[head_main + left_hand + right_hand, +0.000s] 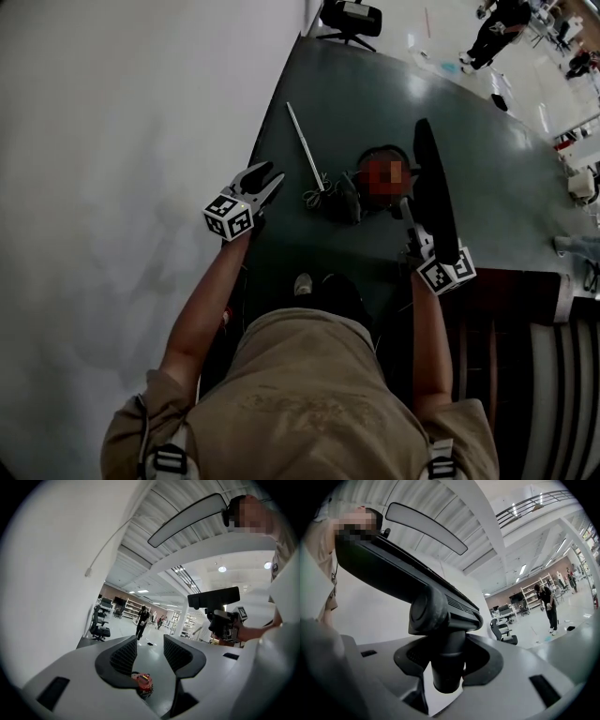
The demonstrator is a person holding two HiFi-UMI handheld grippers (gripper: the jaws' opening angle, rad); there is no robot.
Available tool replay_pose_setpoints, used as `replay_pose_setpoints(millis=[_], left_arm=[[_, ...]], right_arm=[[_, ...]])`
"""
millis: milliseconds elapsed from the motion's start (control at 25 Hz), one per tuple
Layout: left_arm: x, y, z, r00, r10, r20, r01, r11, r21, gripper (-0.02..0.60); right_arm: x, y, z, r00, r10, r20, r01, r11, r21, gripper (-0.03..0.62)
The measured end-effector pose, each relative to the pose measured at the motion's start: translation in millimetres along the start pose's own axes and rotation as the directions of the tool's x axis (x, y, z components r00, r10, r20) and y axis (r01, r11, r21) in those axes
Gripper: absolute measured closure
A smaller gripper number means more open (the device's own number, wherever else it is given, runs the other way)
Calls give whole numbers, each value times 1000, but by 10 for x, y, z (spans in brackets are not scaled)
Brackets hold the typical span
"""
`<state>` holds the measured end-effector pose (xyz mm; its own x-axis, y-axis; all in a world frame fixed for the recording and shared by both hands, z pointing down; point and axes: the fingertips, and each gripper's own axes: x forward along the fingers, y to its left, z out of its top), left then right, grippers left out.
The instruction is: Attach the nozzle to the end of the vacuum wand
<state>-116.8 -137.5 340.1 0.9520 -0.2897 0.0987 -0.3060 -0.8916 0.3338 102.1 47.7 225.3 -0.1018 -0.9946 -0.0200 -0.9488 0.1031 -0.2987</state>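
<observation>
- Dark green floor [375, 84] runs beside a white wall [112, 141].
- Left tool [150, 645] is open, holding nothing.
- Right tool [449, 654] grips the long black nozzle [433, 178].

Wall [112, 141] hems the left tool [274, 174] (just beside it); bare floor [375, 84] lies open past the wand [305, 145].

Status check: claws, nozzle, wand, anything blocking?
Left claw open, empty. Right claw shut on nozzle neck. Wand lies ahead, unattached. No obstacle seen between.

Right claw [413, 230] grips the black nozzle [434, 183]; left claw [264, 181] gapes open near the silver wand [305, 145] on the floor [375, 84].
</observation>
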Motion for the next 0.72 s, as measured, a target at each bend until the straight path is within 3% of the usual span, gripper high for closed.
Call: replay_pose_setpoints(millis=[320,720], left_arm=[[615,546,126,999,13,-34,-14,1000,-28,399],[2218,1273,299,990,24,-140,-24,1000,-3,399]], right_arm=[[852,-481,-129,999,25,-35,-24,999,33,413],[2476,-1834,-471,990,58,-126,-53,998,42,413]])
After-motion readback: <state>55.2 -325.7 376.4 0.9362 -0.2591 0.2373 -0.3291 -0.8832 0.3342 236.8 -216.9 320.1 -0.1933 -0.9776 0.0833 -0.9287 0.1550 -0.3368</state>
